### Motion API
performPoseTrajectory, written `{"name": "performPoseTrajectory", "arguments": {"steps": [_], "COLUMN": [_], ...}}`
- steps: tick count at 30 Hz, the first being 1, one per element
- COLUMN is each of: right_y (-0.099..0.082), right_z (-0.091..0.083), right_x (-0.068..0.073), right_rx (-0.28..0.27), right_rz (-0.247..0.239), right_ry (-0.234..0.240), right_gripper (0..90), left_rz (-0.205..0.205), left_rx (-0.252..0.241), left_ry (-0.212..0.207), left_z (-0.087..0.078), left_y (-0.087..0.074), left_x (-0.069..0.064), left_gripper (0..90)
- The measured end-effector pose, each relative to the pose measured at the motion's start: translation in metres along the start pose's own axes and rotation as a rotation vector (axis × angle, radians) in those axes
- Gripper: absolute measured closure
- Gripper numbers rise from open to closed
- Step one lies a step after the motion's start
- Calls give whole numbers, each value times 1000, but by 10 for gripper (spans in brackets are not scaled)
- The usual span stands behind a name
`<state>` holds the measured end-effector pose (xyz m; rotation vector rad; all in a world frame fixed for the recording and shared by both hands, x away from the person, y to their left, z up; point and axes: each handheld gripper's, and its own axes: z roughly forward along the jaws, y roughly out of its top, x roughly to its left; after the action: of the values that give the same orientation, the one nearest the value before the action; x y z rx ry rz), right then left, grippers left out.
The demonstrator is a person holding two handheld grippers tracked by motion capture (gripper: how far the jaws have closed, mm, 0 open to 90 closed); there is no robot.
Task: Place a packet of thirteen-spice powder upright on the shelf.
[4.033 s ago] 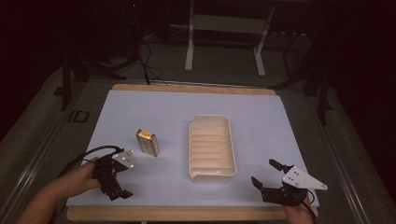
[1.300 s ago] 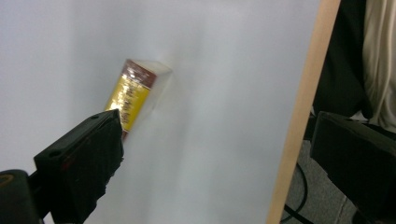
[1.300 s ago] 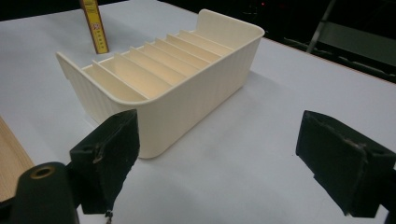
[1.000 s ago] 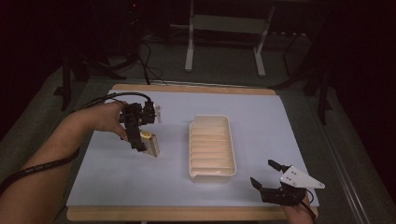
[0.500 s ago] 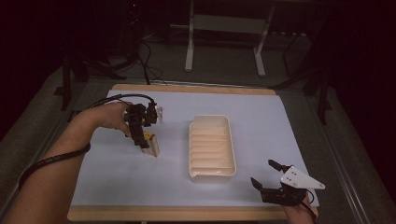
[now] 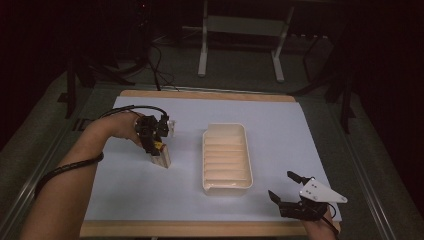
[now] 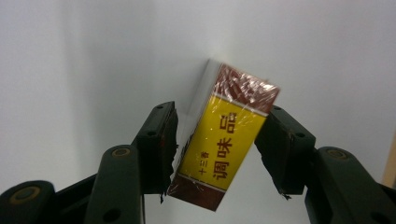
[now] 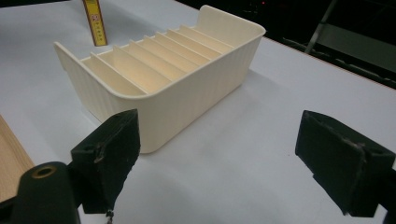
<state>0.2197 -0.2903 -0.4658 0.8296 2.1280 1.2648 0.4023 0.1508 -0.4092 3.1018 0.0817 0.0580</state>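
1. Box (image 6: 161,156) of seasoning is seen in the high view on the table (image 6: 280,125), left of the ribbed tray (image 6: 226,159), under the left gripper (image 6: 152,140); the right gripper (image 6: 295,197) rests spread near the front edge.
2. In the left gripper view, the box (image 7: 226,135) is pinched askew between the jaws; the left pad seems to touch only its edge, so it could twist out.
3. In the right gripper view, the jaws are wide apart, with the tray (image 8: 159,74) ahead; its narrow slots could catch a tilted box.

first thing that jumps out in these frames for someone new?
Likely the left tool, left of table centre, with its jaws closed on a yellow-and-brown packet printed with Chinese characters. Next, the cream slotted tray in the middle of the white table, its compartments empty as far as visible. The right tool sits open at the near right corner, pointing toward the tray and holding nothing.
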Motion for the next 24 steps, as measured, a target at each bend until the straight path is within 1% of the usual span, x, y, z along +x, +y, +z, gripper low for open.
{"name": "performPoseTrajectory", "arguments": {"steps": [2, 3, 5, 6, 8, 10, 15, 16, 19, 21, 22, 23, 24], "right_y": [0, 0, 0, 0, 0, 0, 0, 0, 0, 0, 0, 0, 0], "right_z": [0, 0, 0, 0, 0, 0, 0, 0, 0, 0, 0, 0, 0], "right_x": [0, 0, 0, 0, 0, 0, 0, 0, 0, 0, 0, 0, 0], "right_rx": [0, 1, 1, 2, 3, 2, 3, 2, 2, 3, 2, 2, 1], "right_rz": [-1, -1, -2, -3, -6, -7, -7, -7, -7, -6, -6, -7, -7], "right_ry": [0, 0, 1, 1, 0, 1, 0, 0, 1, 1, 1, 0, 0], "right_gripper": [140, 140, 141, 141, 141, 141, 141, 141, 142, 142, 142, 142, 142], "left_rz": [0, 5, 12, 17, 20, 16, -1, 1, -10, -17, -19, -33, -37], "left_rx": [9, 15, 10, 8, -2, -9, -19, -23, -28, -23, -23, -22, -19], "left_ry": [-4, -1, -1, 10, 3, -9, -21, -20, -7, -17, -13, -24, -27], "left_z": [3, 5, 6, 7, 6, 6, 5, 4, -1, -5, -6, -8, -9], "left_y": [0, 0, 0, 0, 1, 1, 0, 1, 2, 3, 4, 5, 6], "left_x": [1, 1, 1, 0, 1, 1, 2, 2, 2, 3, 2, 2, 1], "left_gripper": [542, 544, 575, 592, 646, 667, 673, 674, 676, 676, 676, 676, 676]}}
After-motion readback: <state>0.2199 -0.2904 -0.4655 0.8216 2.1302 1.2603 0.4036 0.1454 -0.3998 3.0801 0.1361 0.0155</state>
